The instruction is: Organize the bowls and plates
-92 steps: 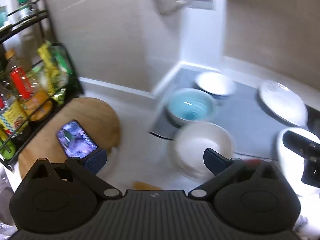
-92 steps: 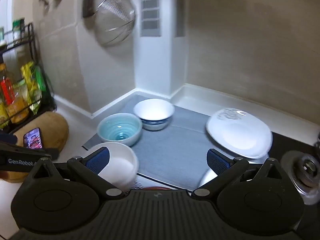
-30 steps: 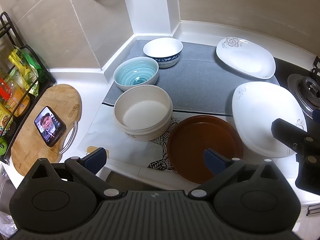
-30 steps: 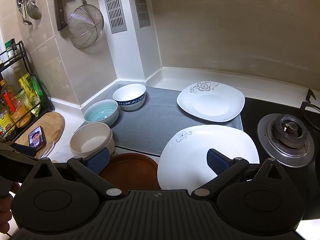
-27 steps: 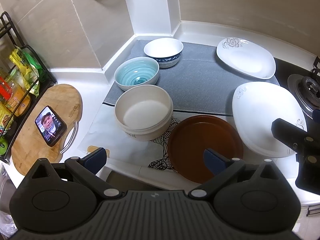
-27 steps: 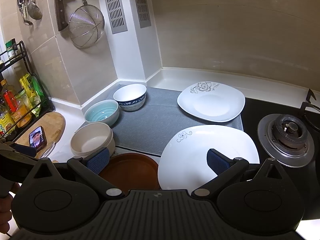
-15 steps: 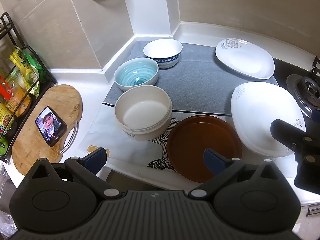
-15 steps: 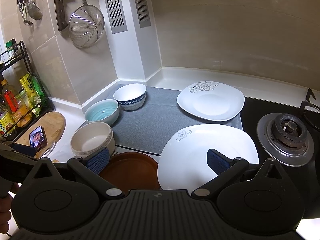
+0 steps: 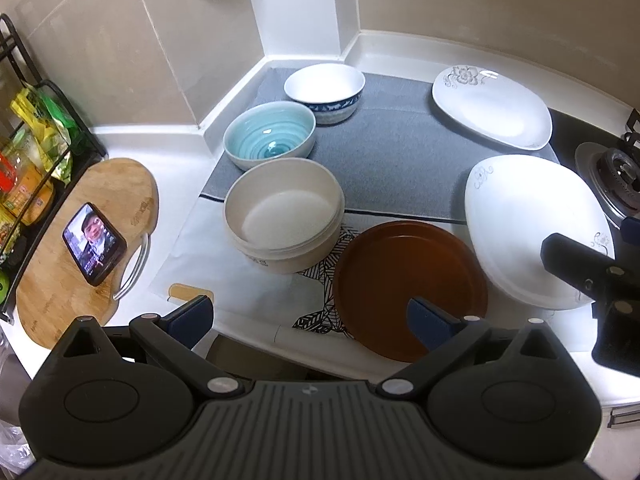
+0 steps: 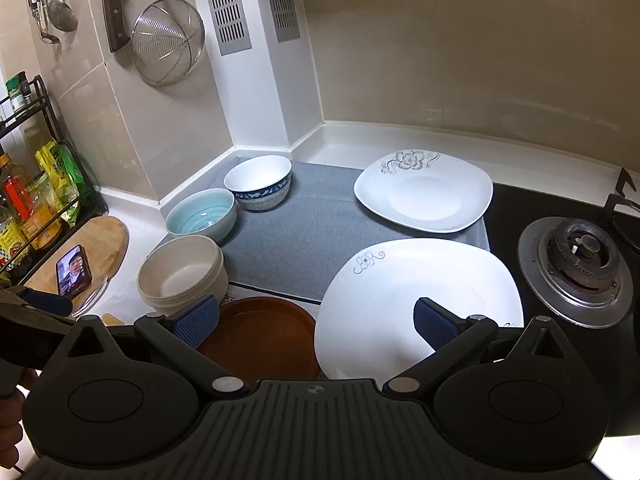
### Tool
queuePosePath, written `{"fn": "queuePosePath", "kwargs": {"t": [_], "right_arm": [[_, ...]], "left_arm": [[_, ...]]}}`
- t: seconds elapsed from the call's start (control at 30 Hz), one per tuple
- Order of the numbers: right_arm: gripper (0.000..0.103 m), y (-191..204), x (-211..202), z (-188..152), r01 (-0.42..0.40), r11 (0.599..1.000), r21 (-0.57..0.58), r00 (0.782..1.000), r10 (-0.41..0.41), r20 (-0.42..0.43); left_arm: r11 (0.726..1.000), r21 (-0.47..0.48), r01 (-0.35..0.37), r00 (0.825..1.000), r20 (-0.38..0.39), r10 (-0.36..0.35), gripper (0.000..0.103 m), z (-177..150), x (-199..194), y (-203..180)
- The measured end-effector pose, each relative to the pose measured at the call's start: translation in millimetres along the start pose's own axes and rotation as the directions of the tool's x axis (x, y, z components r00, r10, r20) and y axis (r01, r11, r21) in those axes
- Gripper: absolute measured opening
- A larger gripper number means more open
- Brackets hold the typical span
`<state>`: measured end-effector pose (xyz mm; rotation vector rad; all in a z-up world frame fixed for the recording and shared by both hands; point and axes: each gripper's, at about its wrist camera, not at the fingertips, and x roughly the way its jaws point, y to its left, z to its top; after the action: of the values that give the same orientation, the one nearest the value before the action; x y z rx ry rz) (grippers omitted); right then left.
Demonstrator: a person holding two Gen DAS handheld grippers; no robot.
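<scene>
On the counter stand three bowls in a row: a cream bowl (image 9: pixel 282 210) nearest, a teal bowl (image 9: pixel 269 135), and a white bowl with a blue band (image 9: pixel 324 90) at the back. A brown plate (image 9: pixel 408 280) lies at the front, a large white plate (image 9: pixel 528 224) to its right, and a smaller flowered white plate (image 9: pixel 490 112) behind. The same dishes show in the right wrist view: cream bowl (image 10: pixel 180 274), brown plate (image 10: pixel 260 332), large white plate (image 10: pixel 408 296). My left gripper (image 9: pixel 310 318) is open above the counter's front edge. My right gripper (image 10: pixel 316 322) is open above the brown and white plates.
A grey mat (image 9: pixel 400 160) lies under the rear dishes. A wooden board (image 9: pixel 60 264) with a phone (image 9: pixel 94 238) sits left, by a rack of bottles (image 10: pixel 28 208). A gas burner (image 10: pixel 580 264) is at the right. A strainer (image 10: pixel 166 44) hangs on the wall.
Since about three seconds ago both grippers have pulled back and up, giving a wider view. Over the last second almost nothing has moved.
</scene>
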<state>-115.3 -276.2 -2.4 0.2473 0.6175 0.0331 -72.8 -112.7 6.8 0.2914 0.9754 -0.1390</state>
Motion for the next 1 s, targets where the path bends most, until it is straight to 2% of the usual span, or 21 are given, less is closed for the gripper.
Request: {"fn": "queuePosePath", "kwargs": {"t": [0.33, 0.47, 0.6, 0.77, 0.9, 1.0], "right_arm": [[0.103, 10, 25, 5, -0.051, 0.998, -0.031, 0.997, 0.049, -0.063], [0.103, 9, 43, 11, -0.094, 0.995, -0.013, 0.988, 0.092, -0.123], [0.103, 5, 70, 22, -0.164, 0.986, 0.014, 0.967, 0.164, -0.197], [0.103, 4, 108, 30, -0.203, 0.979, 0.014, 0.941, 0.199, -0.275], [0.103, 9, 133, 36, -0.267, 0.963, 0.02, 0.908, 0.259, -0.329], [0.103, 18, 152, 40, -0.312, 0.95, 0.0, 0.883, 0.29, -0.368]], "left_arm": [[1.0, -0.024, 0.009, 0.998, -0.069, -0.011, 0.103, 2, 24, 12], [0.999, -0.044, 0.028, 0.993, -0.113, -0.033, 0.103, 2, 40, 20], [0.993, -0.087, 0.074, 0.979, -0.185, -0.089, 0.103, 0, 65, 30], [0.987, -0.12, 0.111, 0.959, -0.249, -0.138, 0.103, -5, 92, 36], [0.985, -0.12, 0.12, 0.949, -0.278, -0.149, 0.103, -5, 107, 38], [0.98, -0.133, 0.151, 0.938, -0.293, -0.184, 0.103, -6, 115, 37]]}}
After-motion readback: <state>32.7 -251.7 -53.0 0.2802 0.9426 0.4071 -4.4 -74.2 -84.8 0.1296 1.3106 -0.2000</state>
